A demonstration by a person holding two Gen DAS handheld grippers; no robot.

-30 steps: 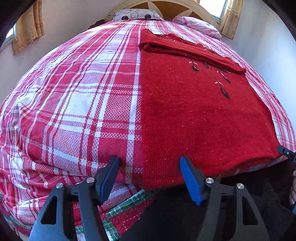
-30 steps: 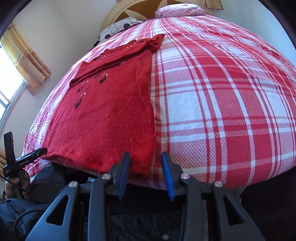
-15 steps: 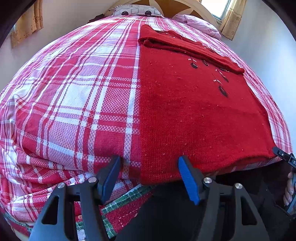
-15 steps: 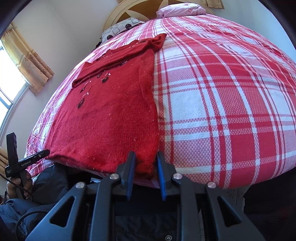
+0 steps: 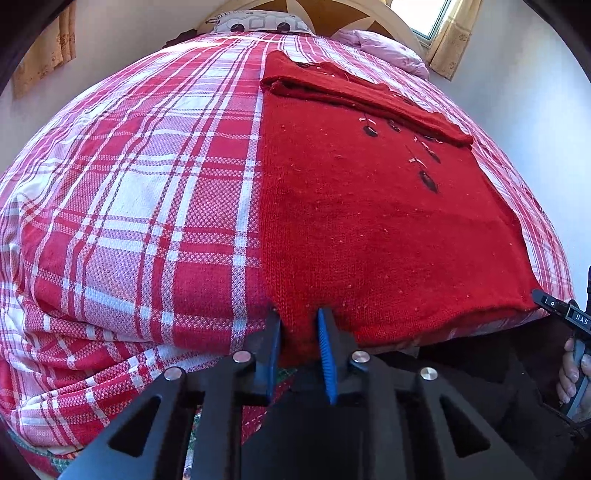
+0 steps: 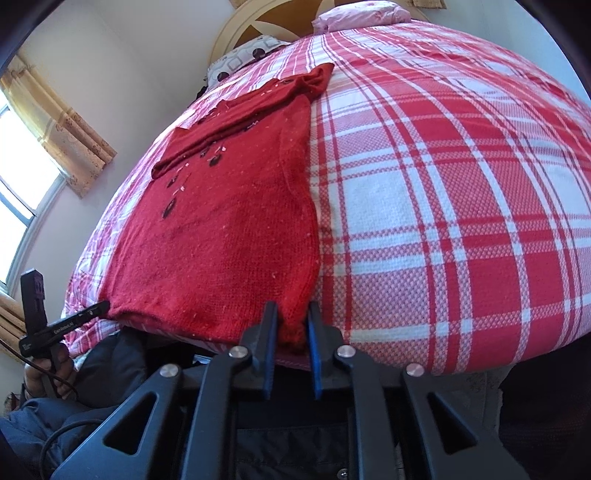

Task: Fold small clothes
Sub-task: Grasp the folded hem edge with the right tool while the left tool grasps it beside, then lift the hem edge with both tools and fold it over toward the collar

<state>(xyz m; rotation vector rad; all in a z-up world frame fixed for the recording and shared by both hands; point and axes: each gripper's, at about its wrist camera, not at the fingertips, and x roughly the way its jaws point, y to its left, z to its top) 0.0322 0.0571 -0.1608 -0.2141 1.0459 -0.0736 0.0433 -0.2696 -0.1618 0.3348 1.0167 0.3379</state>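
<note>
Both grippers now pinching hem corners of red sweater (image 5: 369,229) at bed's (image 5: 129,206) near edge. Left gripper (image 5: 299,325) just narrowed from wide open onto left corner; right gripper (image 6: 291,321) tightened on right corner. Sweater flat, sleeves folded across far end near pillows (image 5: 258,26). Likely ready: lift hem toward far end.

Red-and-white plaid bedspread (image 5: 140,192), arched wooden headboard (image 6: 236,33), pale walls (image 6: 122,74), sunlit curtained window (image 6: 22,173), patterned pillow (image 5: 255,26)
</note>
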